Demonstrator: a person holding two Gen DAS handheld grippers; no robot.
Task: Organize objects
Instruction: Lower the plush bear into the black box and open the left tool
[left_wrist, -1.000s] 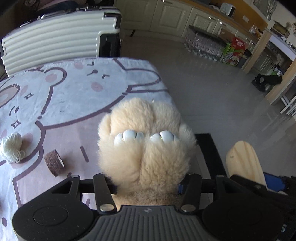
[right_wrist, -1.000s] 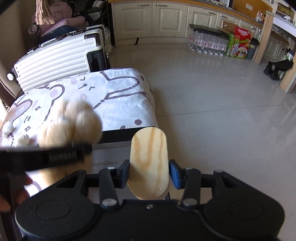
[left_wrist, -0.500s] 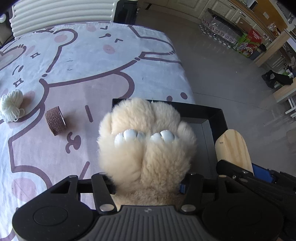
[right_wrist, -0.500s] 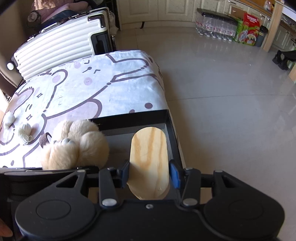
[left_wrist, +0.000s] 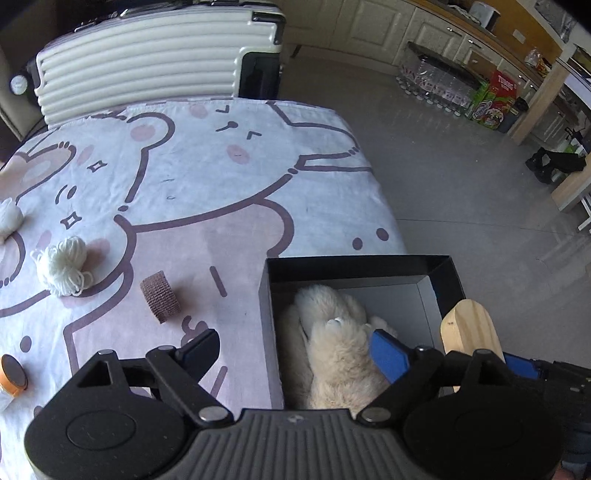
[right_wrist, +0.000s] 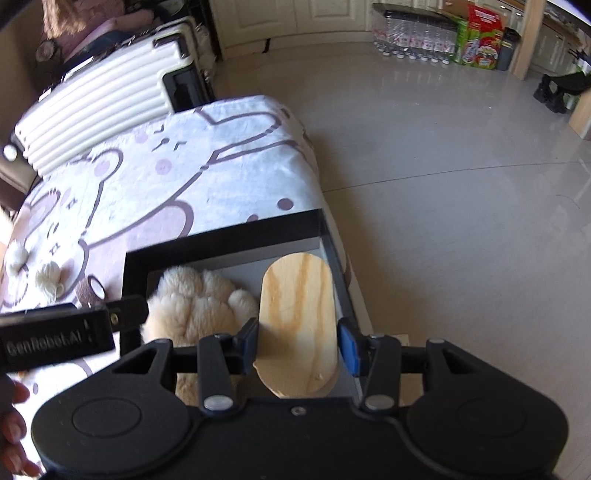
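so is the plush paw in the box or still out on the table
In the box. The plush paw lies on the floor of the black box, and the left gripper is open around it.

The left wrist view looks down and forward from close above the near corner of the table, along its own fingers, over the black box (left_wrist: 439, 273) and across the bear-print cloth (left_wrist: 207, 177) toward the white suitcase (left_wrist: 147, 70) at the far edge. The right wrist view sits just to the right of it, close over the same box (right_wrist: 221, 240), facing the same way but taking in more of the tiled floor (right_wrist: 461, 184). Both share the box, the plush toy (left_wrist: 340, 347) (right_wrist: 195, 302) inside it, the cloth (right_wrist: 155, 177), the suitcase (right_wrist: 99, 99) and the far kitchen cabinets (left_wrist: 373, 26) (right_wrist: 295, 18).
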